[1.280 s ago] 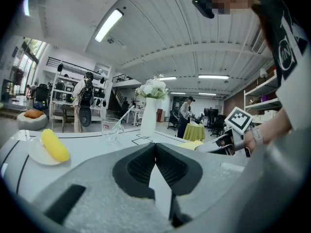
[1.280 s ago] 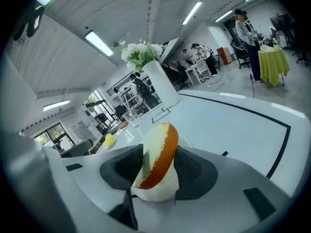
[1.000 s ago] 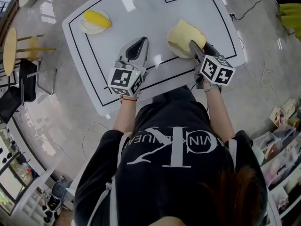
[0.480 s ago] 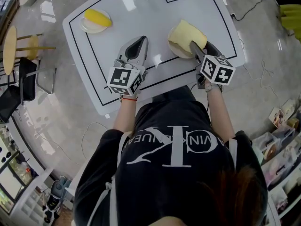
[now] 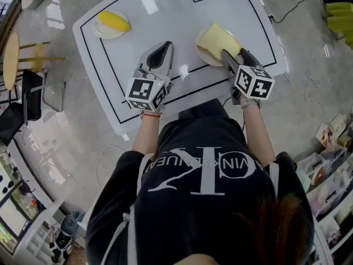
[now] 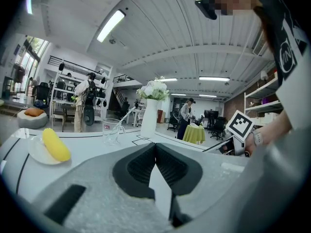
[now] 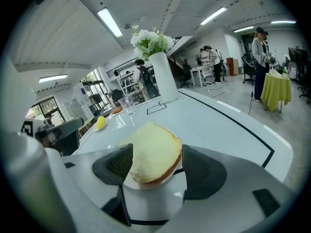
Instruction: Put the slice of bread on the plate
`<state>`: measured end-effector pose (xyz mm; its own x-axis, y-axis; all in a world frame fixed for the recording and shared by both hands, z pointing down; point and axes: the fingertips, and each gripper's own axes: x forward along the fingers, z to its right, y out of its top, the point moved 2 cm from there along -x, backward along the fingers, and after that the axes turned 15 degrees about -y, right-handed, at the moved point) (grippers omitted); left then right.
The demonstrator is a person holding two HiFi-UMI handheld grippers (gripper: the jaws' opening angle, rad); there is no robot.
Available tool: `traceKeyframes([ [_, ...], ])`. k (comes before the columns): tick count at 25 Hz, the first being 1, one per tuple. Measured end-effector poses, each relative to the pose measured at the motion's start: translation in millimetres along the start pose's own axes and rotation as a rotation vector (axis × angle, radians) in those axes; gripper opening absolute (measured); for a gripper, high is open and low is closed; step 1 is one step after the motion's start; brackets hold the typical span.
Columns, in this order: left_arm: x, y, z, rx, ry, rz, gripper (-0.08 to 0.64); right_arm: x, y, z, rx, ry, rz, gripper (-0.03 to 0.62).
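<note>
As right tongs open: the slice of bread is left lying on the plate between the spreading jaws. The right pad is seen clear of the crust and the left pad just beside the slice; no squeeze is seen.
Task thing: the slice of bread is found on the plate at the near right of the table. Most of the plate is covered, and rim is shown only at the near left.
Right tongs: wide, nothing gripped, angled down at the plate from the near side.
Left tongs: jaws closed together, nothing between them.
Left tongs place: kept left of the plate, near the table's front edge. They are judged idle and held out of the way of the release.
Why right tongs held so: a low angle is judged to be used so the slice is laid flat, not dropped.
Plate content: bread only.
Small plate: at far left, one yellow item is held on it; the kind cannot be told.
Glass: at far edge, seemingly empty.
Vase: white, with flowers held in it.
Task state: placement is judged done; only withdrawal is left.
Risk: the slice could be dragged by the left pad on pull-back.
</note>
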<state>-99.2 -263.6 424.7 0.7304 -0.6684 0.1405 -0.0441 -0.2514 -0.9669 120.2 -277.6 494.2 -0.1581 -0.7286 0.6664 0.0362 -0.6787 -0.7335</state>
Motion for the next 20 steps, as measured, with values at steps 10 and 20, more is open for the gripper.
traceKeyframes([
  [10, -6, 8, 5, 0.024, -0.006, 0.019, 0.003, -30, 25, 2, -0.074, 0.009, 0.184, 0.174],
  [20, -14, 20, 8, 0.042, -0.003, 0.053, 0.003, -59, 46, -2, -0.082, 0.038, 0.321, 0.002],
])
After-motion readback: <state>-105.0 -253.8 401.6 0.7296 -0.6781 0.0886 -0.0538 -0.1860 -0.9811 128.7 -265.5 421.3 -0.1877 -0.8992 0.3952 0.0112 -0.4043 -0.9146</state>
